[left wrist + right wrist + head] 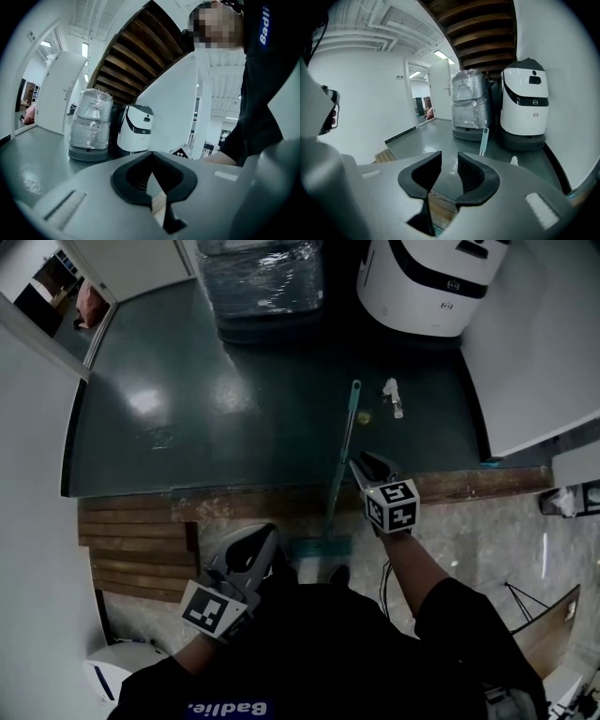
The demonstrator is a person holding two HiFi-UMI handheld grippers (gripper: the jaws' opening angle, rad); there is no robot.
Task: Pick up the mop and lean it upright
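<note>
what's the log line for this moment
mop: flat on floor | right claw: open, empty, near mop | left claw: shut, empty | grasp: not yet

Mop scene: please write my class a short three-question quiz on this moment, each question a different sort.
1. True or false: the mop lies flat on the floor.
2. The right gripper is: A) open, nothing between its jaws; B) shut on the mop; C) shut on a cloth.
3. Which gripper is nearer the mop?
Key: 1 true; 2 A; 3 the right.
</note>
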